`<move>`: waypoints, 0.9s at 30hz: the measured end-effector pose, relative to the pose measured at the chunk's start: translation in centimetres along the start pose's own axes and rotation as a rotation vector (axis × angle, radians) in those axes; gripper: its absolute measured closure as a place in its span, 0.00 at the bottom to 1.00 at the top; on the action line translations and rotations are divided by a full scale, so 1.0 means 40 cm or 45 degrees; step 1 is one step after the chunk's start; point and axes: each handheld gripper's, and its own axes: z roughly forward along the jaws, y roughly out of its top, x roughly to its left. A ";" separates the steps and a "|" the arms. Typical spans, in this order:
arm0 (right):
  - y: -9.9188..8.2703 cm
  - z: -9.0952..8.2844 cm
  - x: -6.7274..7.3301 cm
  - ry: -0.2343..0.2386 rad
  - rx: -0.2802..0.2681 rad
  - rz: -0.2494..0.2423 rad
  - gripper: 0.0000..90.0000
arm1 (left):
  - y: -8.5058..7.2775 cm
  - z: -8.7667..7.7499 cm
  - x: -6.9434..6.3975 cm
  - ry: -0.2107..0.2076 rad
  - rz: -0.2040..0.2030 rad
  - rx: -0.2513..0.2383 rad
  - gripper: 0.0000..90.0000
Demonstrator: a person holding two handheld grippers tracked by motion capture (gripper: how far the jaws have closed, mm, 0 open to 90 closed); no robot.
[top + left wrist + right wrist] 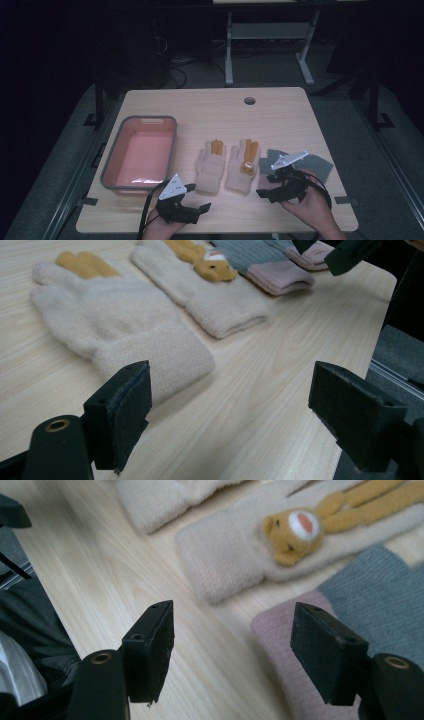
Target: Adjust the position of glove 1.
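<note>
Beside the cream gloves (227, 167), a pink tub (141, 153).

High view: the table (280, 112) is evenly lit from overhead while the surroundings from 9 to 3 o'clock stay dark and grainy. Gripper views: bright, soft shadows; nearest jaws slightly blurred.

My light wooden table (280, 112) has a round cable hole (249, 100) at its 12 o'clock edge. At 9 o'clock sits a grey-rimmed pink tub (141, 154). At centre lie two cream gloves (210, 167) (241, 167), side by side. At 3 o'clock are grey gloves with pink cuffs (320, 165).
</note>
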 end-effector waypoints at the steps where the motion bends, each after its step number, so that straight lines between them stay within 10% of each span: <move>1: 0.009 -0.001 -0.001 -0.001 0.002 0.002 0.37 | 0.001 0.001 0.001 -0.002 0.001 0.000 0.19; 27: 0.170 0.067 -0.048 -0.035 0.097 -0.062 0.40 | 0.004 0.008 0.000 -0.001 0.015 -0.005 0.20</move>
